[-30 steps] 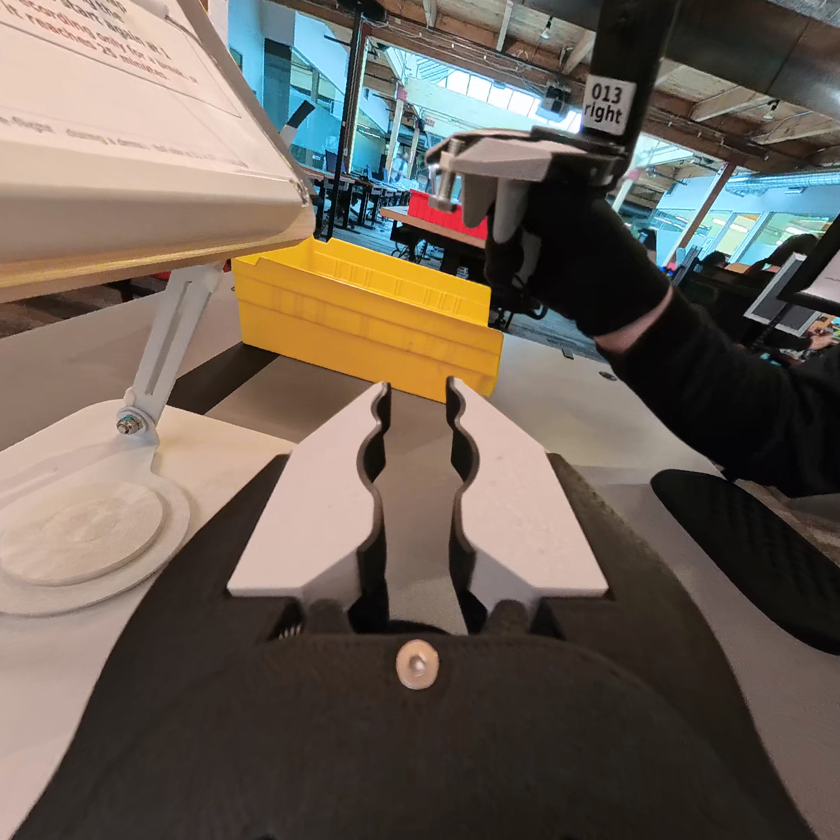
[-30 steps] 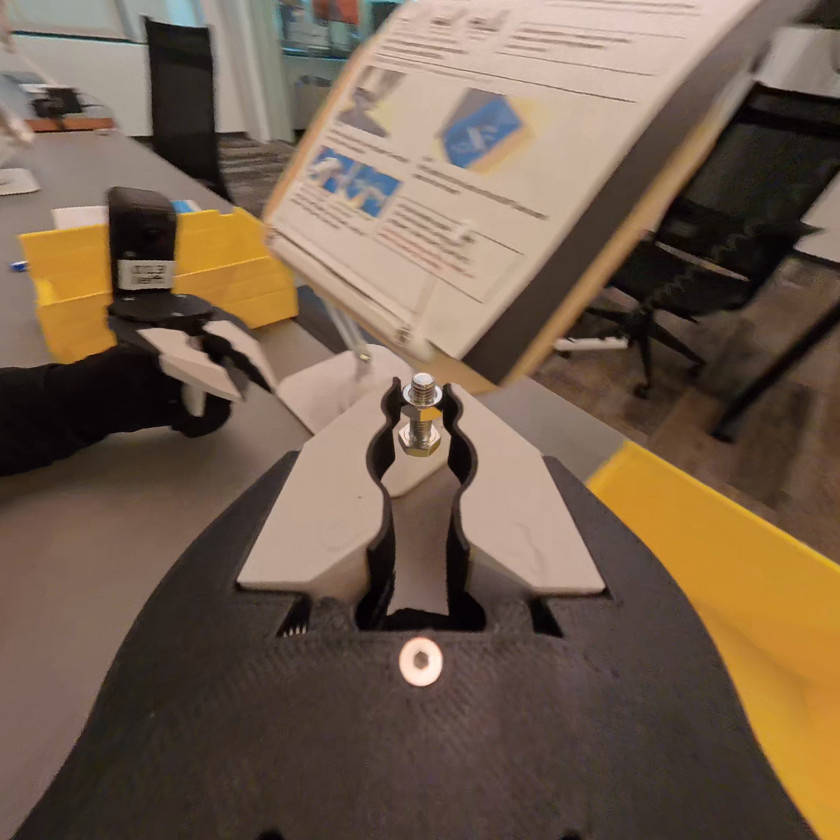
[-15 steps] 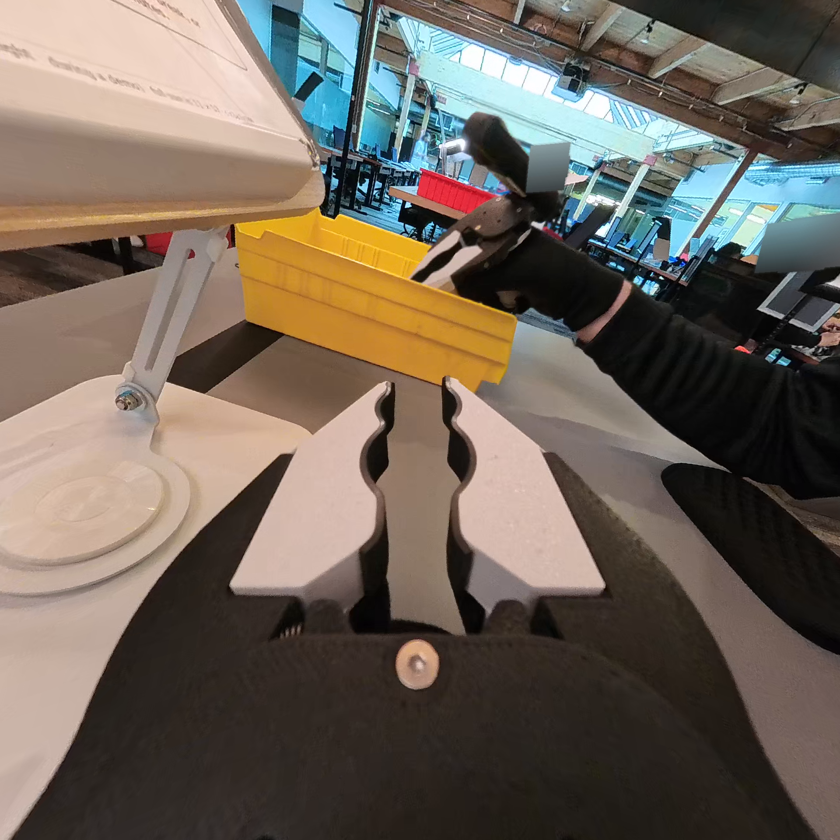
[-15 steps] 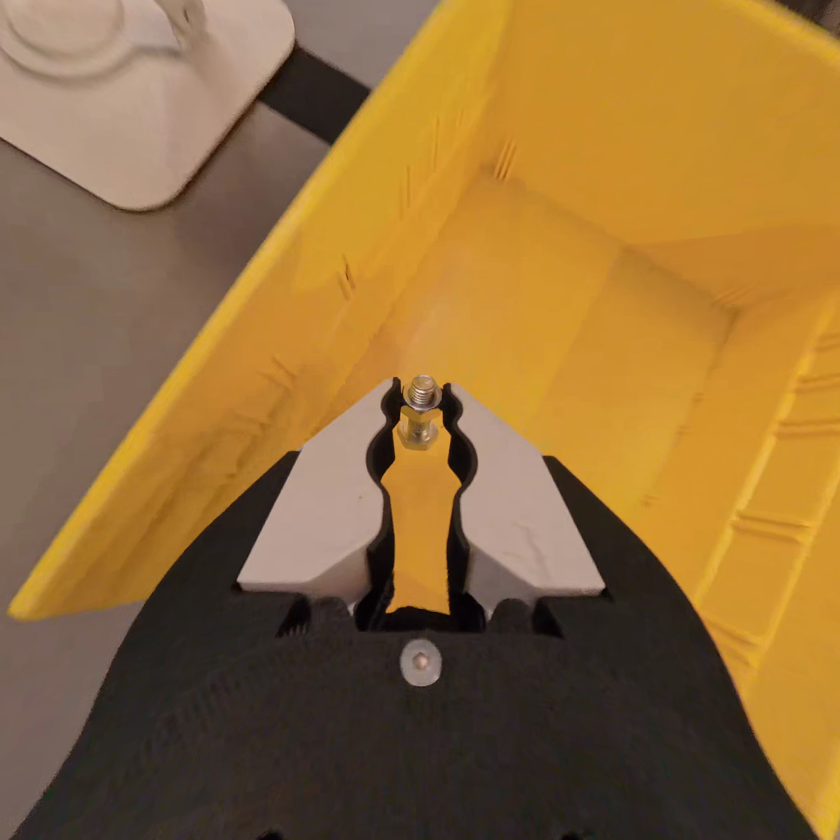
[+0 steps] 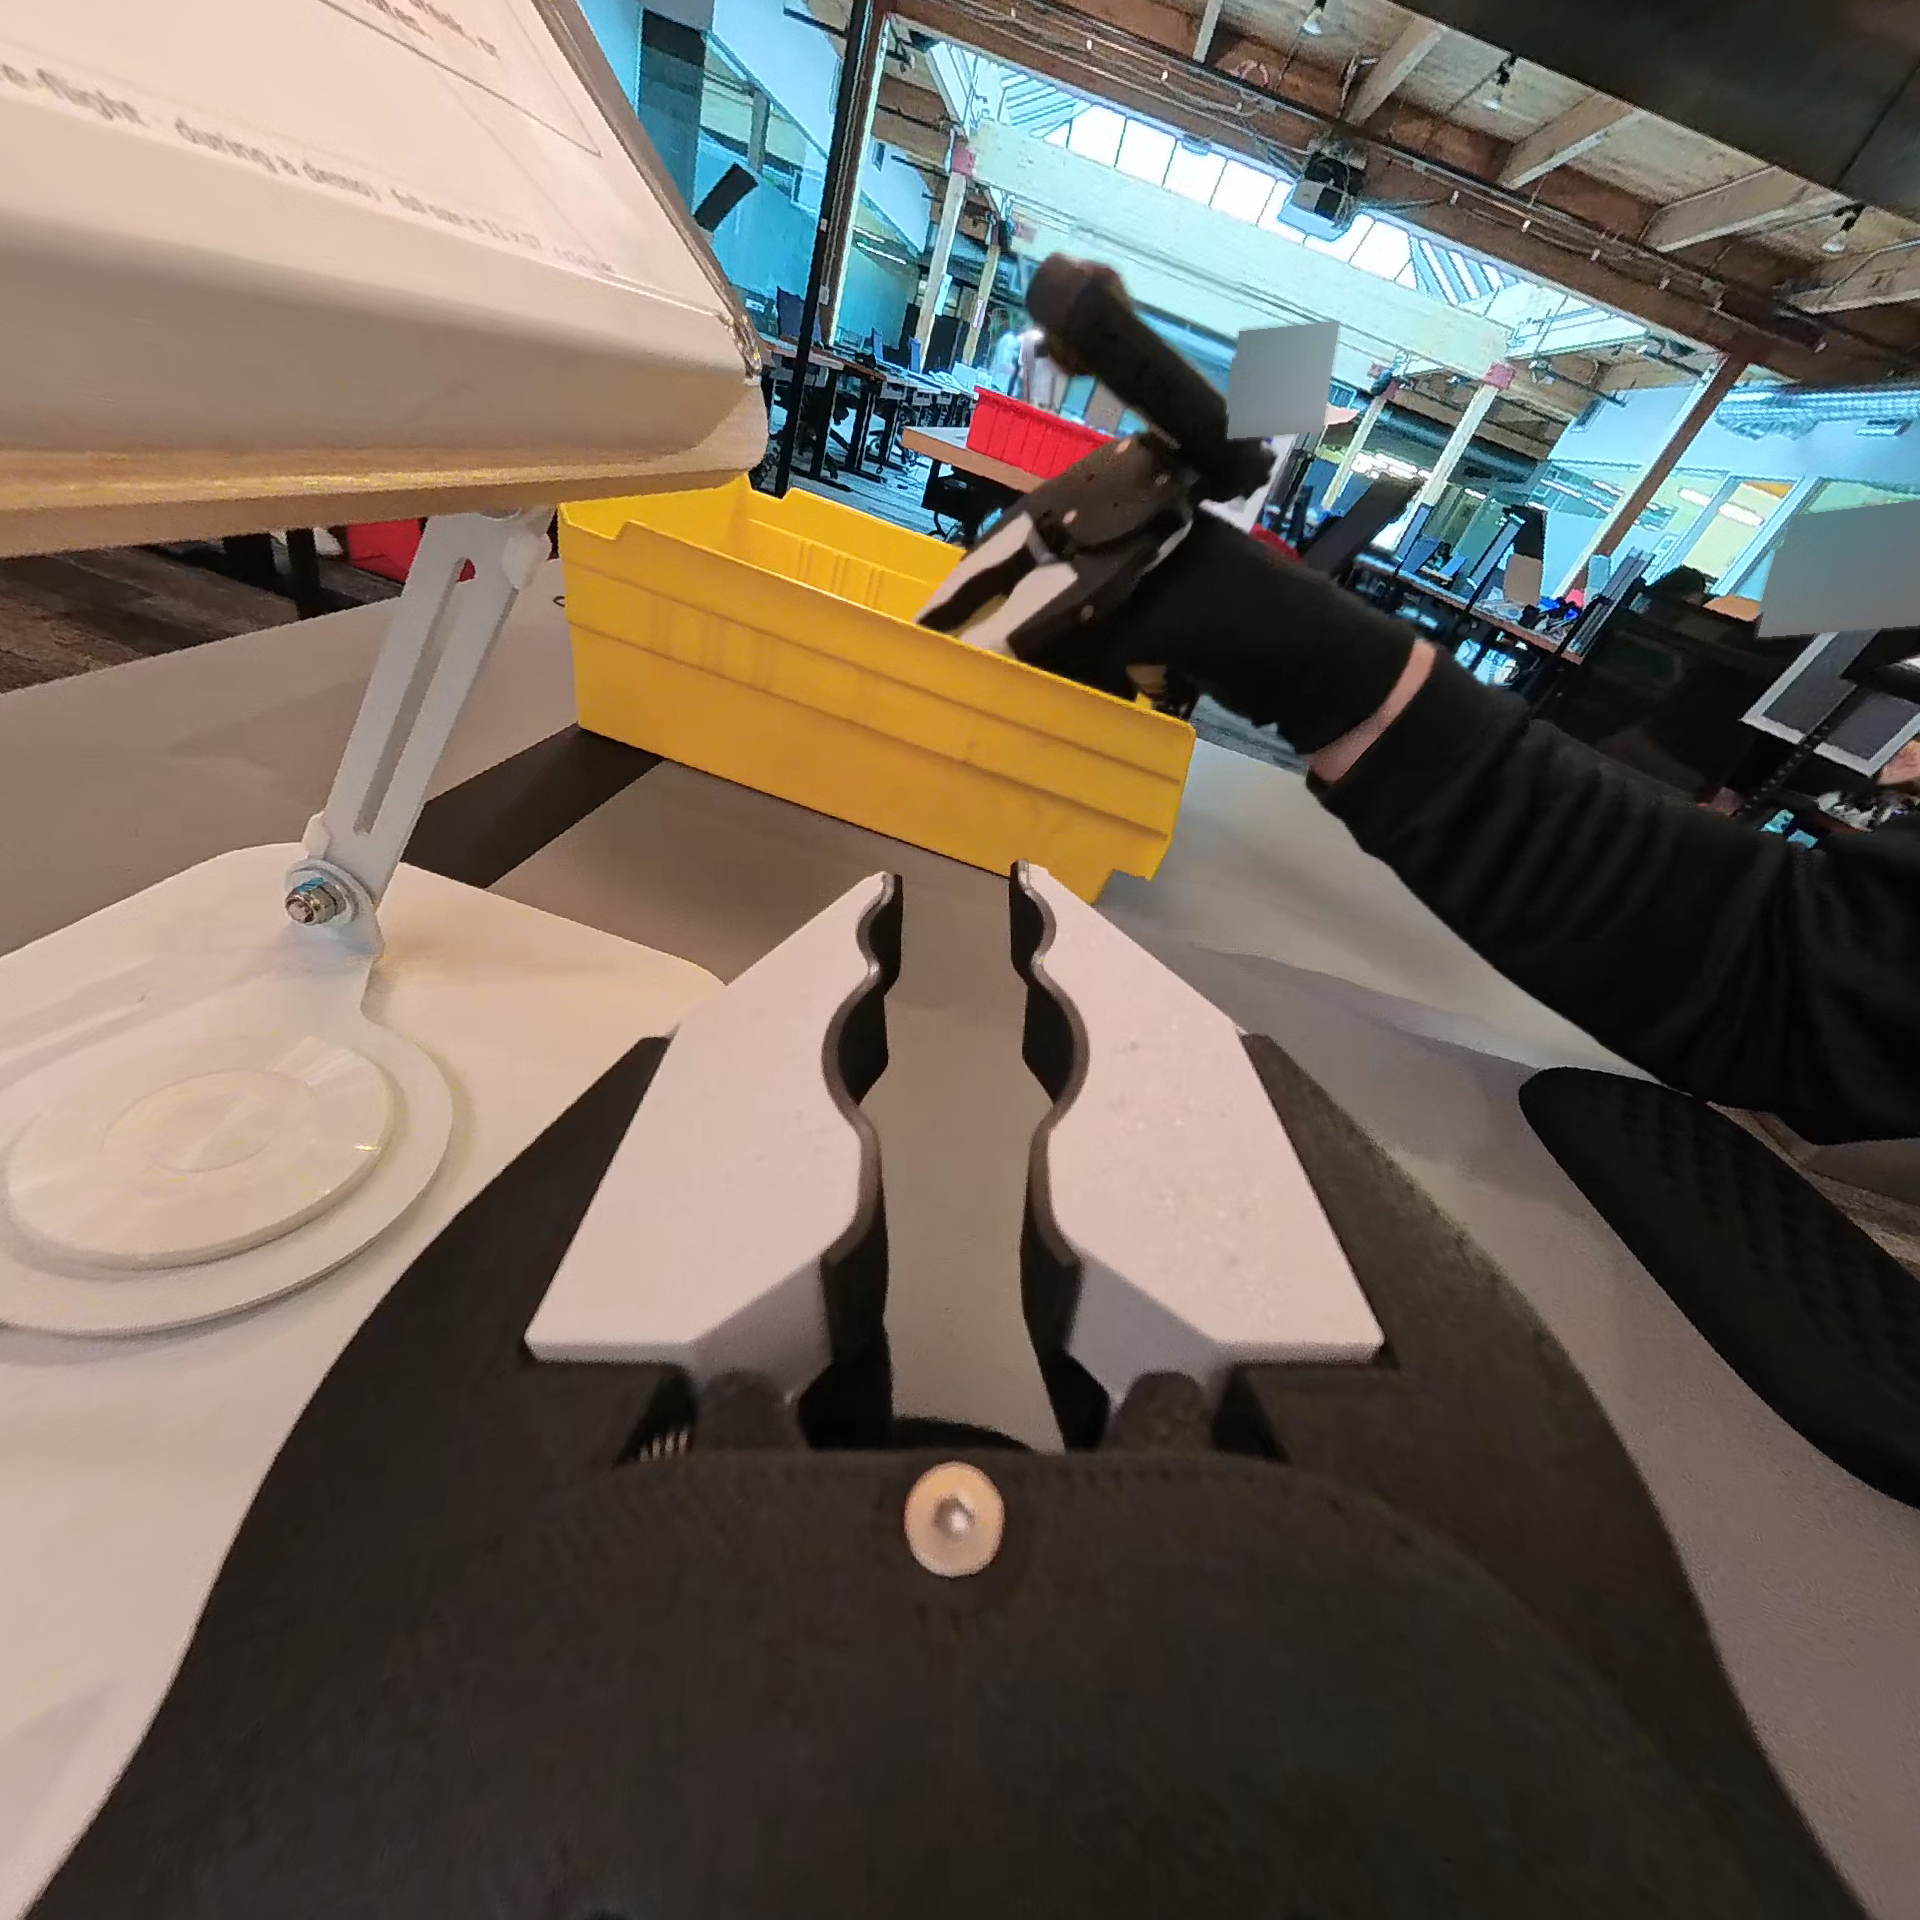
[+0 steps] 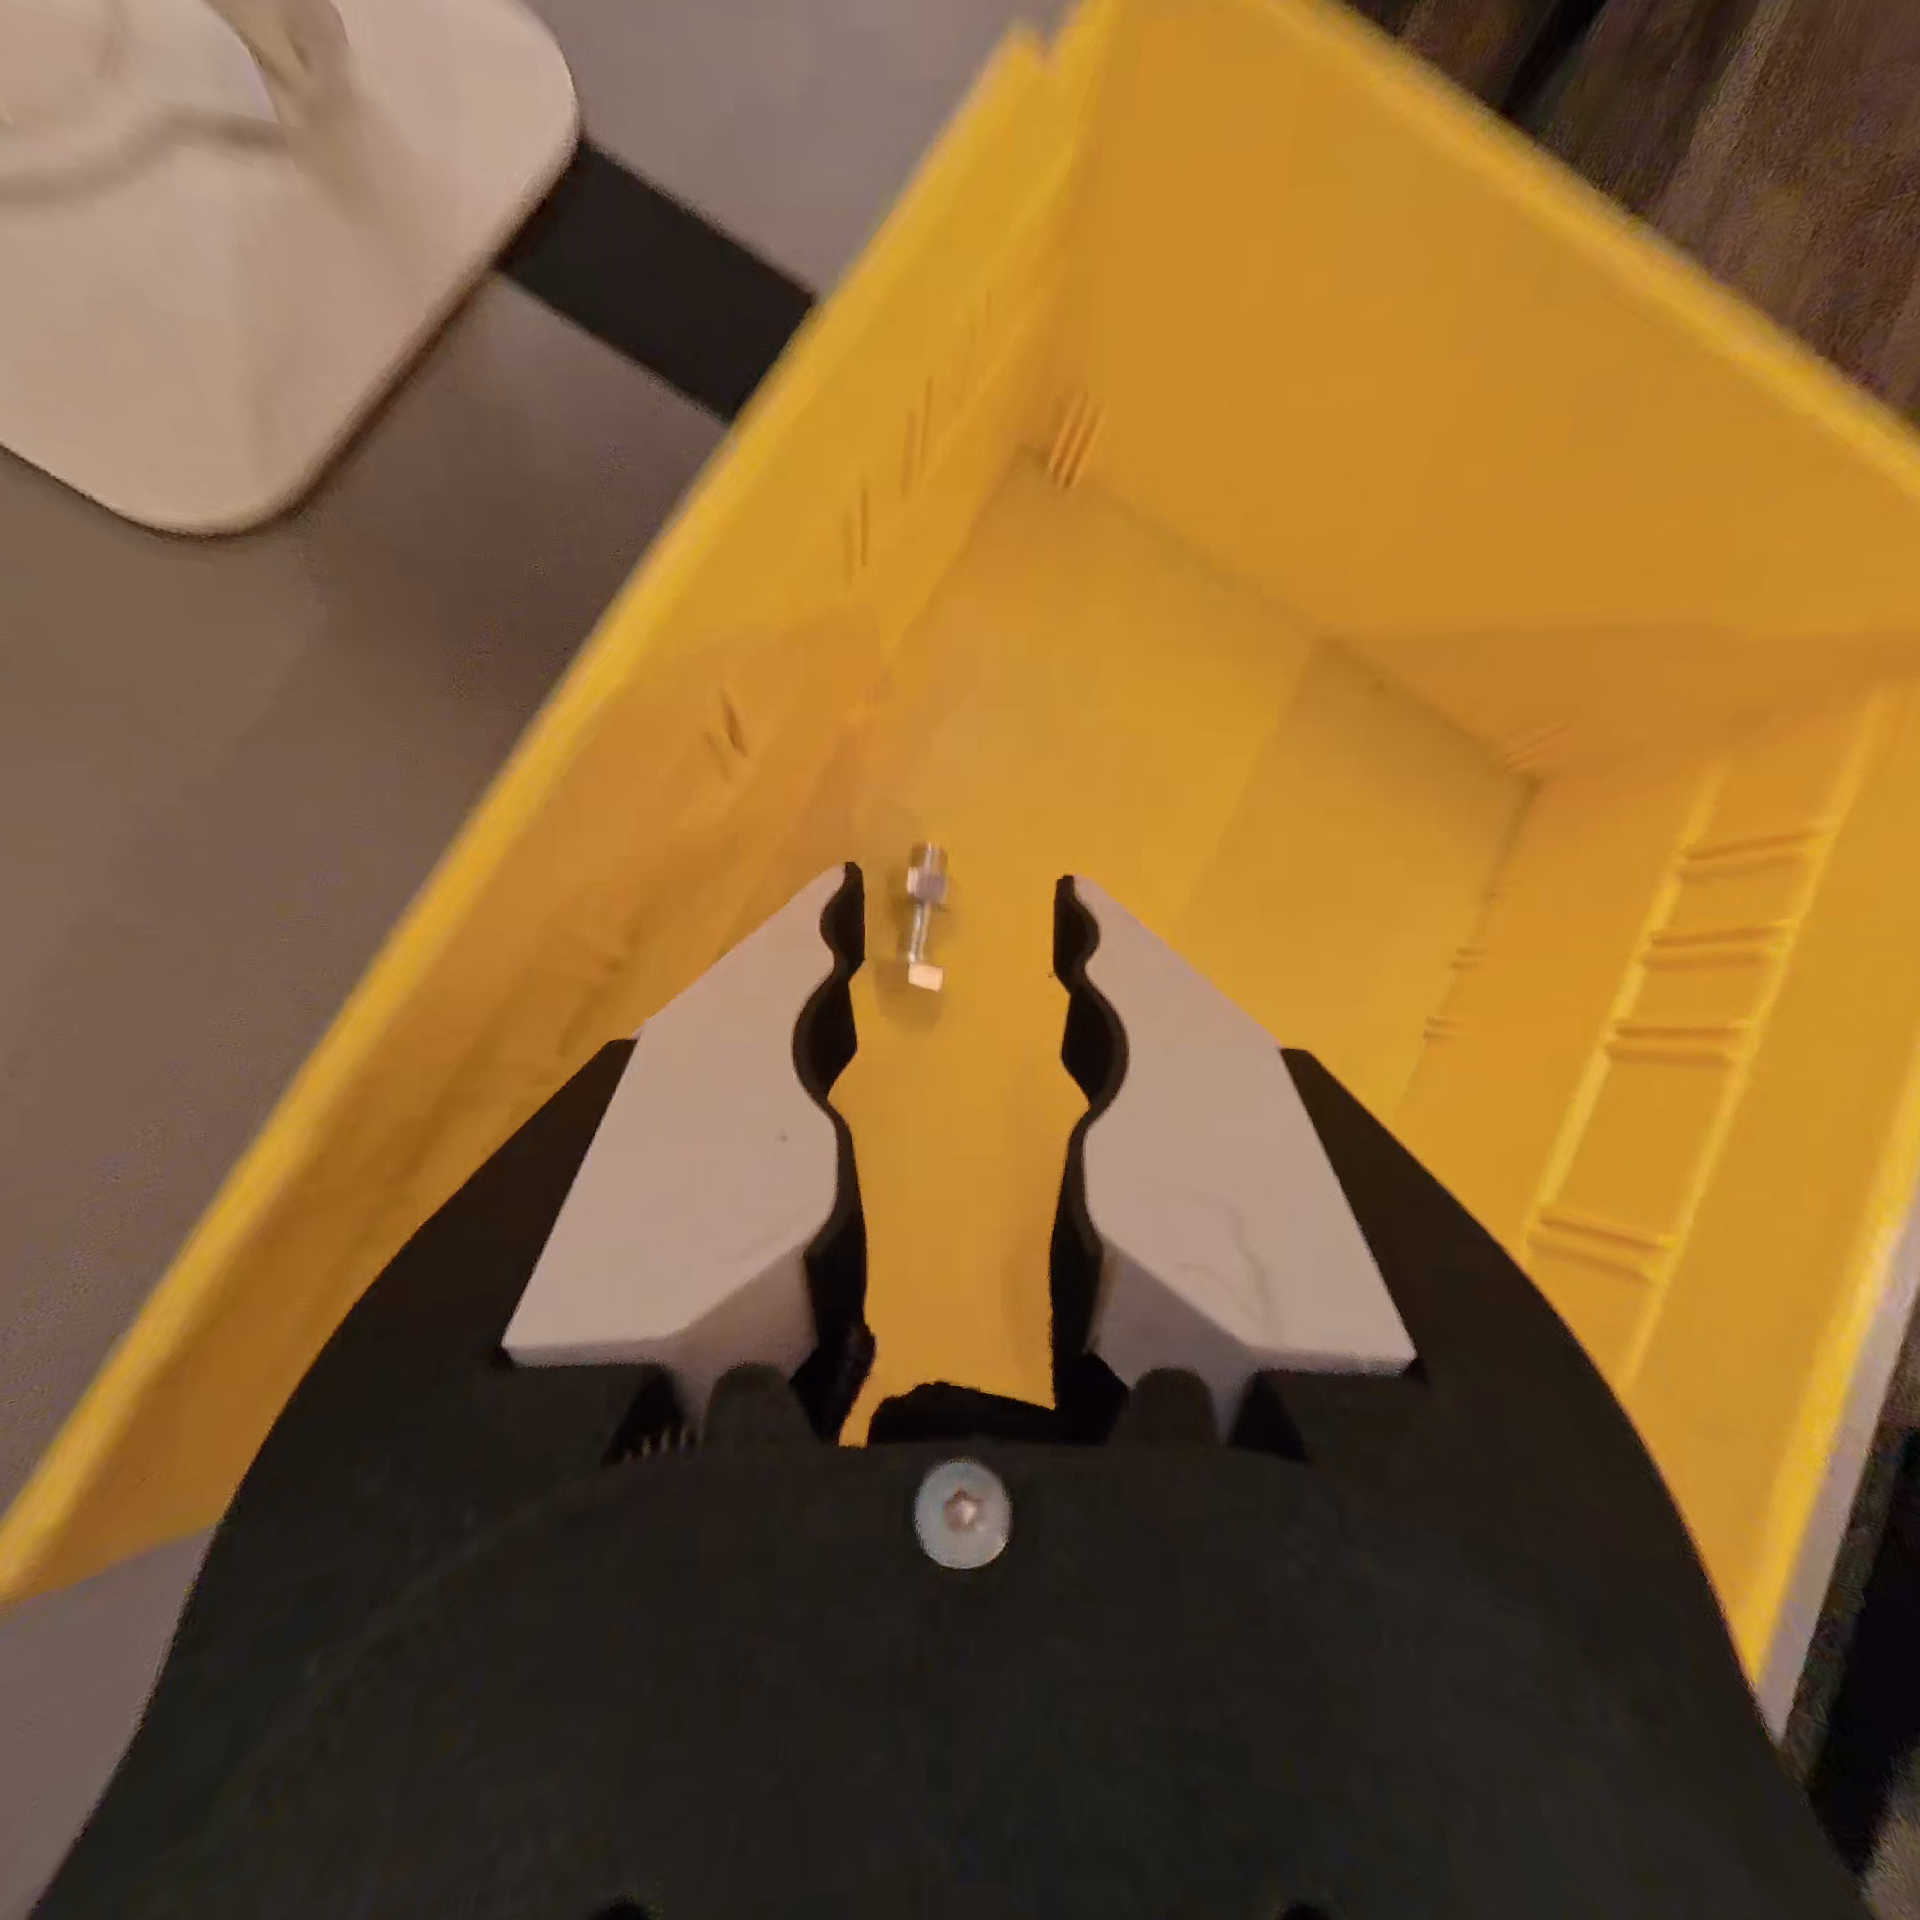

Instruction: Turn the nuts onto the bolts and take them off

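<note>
Right gripper [image 6: 956, 883] is pointing down into the yellow bin [image 6: 1351, 364], its white fingers [image 6: 717, 1143] spread apart and holding nothing. Between the fingertips, a bolt [image 6: 925, 914] with a nut threaded on it is showing against the bin's floor, clear of both fingers. Left gripper [image 5: 954, 883] is hovering low over the grey table [image 5: 1299, 914], its fingers slightly apart and empty, facing the bin's side, beside the white stand base [image 5: 208, 1091].
</note>
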A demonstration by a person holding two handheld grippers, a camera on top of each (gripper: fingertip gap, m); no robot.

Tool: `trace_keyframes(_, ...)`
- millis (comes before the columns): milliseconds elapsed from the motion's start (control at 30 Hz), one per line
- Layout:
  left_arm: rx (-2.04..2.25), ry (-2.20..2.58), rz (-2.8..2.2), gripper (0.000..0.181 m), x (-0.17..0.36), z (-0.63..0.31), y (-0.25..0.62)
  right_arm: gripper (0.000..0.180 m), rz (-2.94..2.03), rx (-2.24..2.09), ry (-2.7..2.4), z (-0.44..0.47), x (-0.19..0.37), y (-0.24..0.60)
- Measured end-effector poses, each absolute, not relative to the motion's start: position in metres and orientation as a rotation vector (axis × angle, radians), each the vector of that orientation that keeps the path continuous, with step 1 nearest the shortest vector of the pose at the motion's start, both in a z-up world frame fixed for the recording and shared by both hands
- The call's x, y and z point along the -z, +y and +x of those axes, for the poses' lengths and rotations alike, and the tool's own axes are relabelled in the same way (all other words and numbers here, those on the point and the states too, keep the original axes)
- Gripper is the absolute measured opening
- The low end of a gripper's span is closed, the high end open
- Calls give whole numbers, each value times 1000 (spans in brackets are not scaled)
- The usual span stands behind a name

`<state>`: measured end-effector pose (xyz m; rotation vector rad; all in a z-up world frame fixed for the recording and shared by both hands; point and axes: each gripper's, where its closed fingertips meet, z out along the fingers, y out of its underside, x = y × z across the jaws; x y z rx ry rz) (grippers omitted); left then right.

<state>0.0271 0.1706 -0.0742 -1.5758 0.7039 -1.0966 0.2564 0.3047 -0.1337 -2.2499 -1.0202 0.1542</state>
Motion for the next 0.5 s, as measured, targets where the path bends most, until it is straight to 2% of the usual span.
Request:
trace_keyframes(33,1097,702,-1576,19,74,27,171,34,-2209,-167,-1008,252,120,305)
trace_keyframes(300,1094,723,-1577,19,76,33,169,25,-1721,-469,-931,175,-29,269)
trace_keyframes(500,1085,724,-1572,19,74,32,169,24,-1565,-611,-974,127,-74,240)
